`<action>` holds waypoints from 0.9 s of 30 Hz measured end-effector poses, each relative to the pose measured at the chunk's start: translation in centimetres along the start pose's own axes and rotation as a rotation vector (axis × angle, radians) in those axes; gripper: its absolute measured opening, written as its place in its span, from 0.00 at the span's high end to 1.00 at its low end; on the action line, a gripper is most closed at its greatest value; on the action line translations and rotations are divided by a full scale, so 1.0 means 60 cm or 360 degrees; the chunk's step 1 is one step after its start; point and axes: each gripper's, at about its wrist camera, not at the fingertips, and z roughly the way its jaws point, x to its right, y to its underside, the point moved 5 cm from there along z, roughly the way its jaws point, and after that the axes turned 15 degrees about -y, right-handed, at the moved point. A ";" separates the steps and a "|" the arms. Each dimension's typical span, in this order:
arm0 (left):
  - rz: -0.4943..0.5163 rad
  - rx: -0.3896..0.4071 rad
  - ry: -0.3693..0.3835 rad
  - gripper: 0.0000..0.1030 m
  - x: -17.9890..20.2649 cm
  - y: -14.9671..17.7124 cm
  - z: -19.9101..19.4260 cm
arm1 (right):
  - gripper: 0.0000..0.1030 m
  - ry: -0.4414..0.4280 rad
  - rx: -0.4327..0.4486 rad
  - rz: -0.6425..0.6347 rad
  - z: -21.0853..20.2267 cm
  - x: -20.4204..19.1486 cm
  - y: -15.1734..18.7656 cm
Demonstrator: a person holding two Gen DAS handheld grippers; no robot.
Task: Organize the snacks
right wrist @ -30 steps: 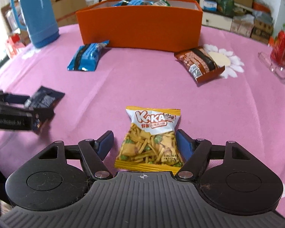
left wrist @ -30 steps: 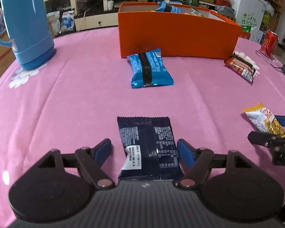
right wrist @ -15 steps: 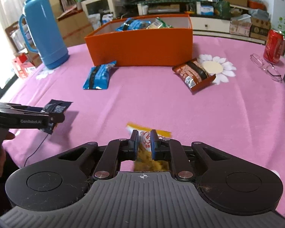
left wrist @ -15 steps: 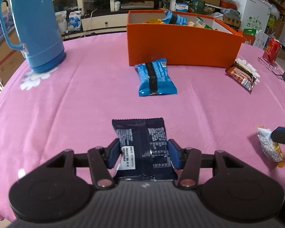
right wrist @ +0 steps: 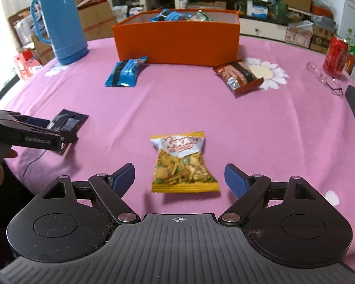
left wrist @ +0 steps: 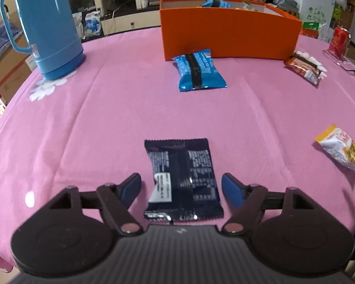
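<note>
Both claws are released, their jaws having just been opening. The left gripper [left wrist: 181, 185] straddles a dark wrapper [left wrist: 181, 177] lying flat on the pink tablecloth [left wrist: 106, 108], pads clear of its sides. The right gripper [right wrist: 178, 178] frames a yellow snack bag [right wrist: 182, 163], likewise untouched. Both packets look light, soft and crinkly, with slippery film; the puffy bag likely holds brittle pieces, so a gentle pinch across the middle or a sealed edge suits. The orange box [right wrist: 177, 37] waits well apart

Pink tablecloth [right wrist: 224, 123] with white daisies, orange box [right wrist: 177, 41], blue flask [right wrist: 59, 23], yellow, perhaps noodle-printed packet [right wrist: 183, 163].
</note>
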 end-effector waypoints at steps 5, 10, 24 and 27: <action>0.0021 0.0021 0.0046 0.25 0.008 0.001 -0.003 | 0.28 0.0027 -0.0056 0.0000 0.031 0.003 -0.002; -0.0014 0.0032 0.0135 0.50 0.012 -0.017 0.008 | 0.44 0.0012 -0.0097 -0.0008 0.062 0.009 -0.003; -0.0165 0.0153 0.0319 0.53 -0.002 -0.101 -0.037 | 0.87 -0.0109 0.0116 0.0044 0.012 0.003 -0.059; -0.0140 0.0155 0.0301 0.53 0.002 -0.111 -0.031 | 0.81 -0.0098 0.0094 0.0038 0.015 0.013 -0.078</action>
